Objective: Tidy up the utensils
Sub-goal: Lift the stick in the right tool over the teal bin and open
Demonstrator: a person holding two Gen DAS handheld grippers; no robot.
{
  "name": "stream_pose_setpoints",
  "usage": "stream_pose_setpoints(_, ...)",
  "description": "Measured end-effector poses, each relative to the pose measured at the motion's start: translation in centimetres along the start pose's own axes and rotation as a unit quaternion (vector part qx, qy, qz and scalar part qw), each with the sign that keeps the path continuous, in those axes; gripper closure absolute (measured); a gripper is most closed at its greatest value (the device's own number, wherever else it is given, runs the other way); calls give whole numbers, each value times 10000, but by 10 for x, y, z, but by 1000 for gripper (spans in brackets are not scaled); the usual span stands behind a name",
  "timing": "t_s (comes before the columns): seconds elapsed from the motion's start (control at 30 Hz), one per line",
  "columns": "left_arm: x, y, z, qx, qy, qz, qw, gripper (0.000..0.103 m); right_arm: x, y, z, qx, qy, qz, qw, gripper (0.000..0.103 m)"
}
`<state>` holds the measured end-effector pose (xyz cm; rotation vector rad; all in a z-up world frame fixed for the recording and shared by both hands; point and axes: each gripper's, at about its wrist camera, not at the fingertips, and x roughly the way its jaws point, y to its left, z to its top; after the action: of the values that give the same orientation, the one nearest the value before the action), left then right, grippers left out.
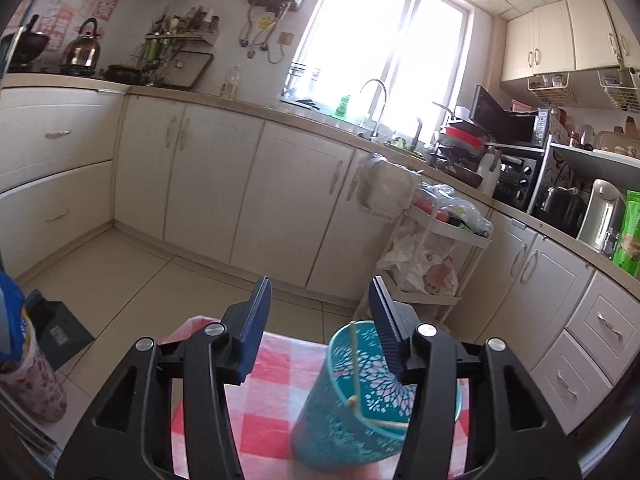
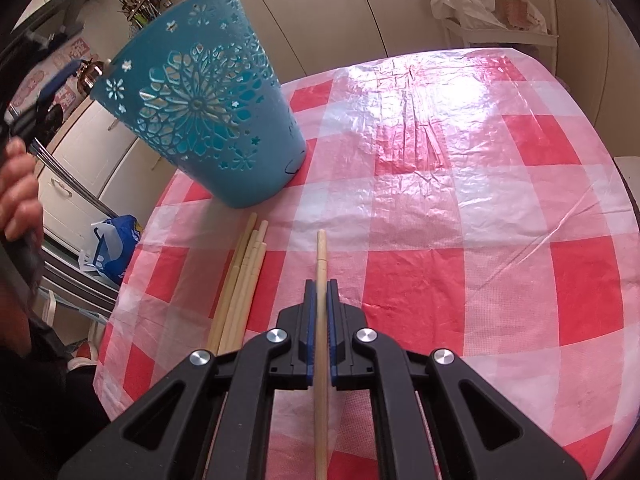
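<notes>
A teal cut-out utensil holder (image 1: pixel 352 412) stands on the red-and-white checked tablecloth (image 1: pixel 272 400), with two wooden chopsticks (image 1: pixel 353 360) leaning inside it. My left gripper (image 1: pixel 320 282) hovers just above it, open and empty, its right finger over the rim. In the right wrist view the holder (image 2: pixel 200 112) stands at the far left of the table (image 2: pixel 480 240). My right gripper (image 2: pixel 321 284) is shut on a single chopstick (image 2: pixel 321 256) that points away along the fingers. Several loose chopsticks (image 2: pixel 240 280) lie on the cloth to its left, below the holder.
A person's hand (image 2: pixel 18 192) grips the left tool beside the holder. A white trolley with plastic bags (image 1: pixel 432 264) stands past the table's far edge, against cream cabinets (image 1: pixel 208 184). A blue bag (image 2: pixel 116 248) sits off the table's left edge.
</notes>
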<state>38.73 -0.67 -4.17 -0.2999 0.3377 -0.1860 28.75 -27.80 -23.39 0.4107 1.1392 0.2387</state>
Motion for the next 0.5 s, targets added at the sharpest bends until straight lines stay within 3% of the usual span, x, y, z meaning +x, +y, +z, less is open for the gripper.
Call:
stream_pose_setpoints(0.13,-12,34,-26,-373,144,225,9989,50,-21,4,5,20,-430,387,9983,97)
stream_pose_setpoints(0.27,7,53,-39,-639,651,363,9952,50,-46,14,15,-70,-966,696,9929,97)
stream_pose_setpoints(0.5,6,54,-36,-628,634,322,9955,50,-79,33,35,-239,-1583,906,9829,97)
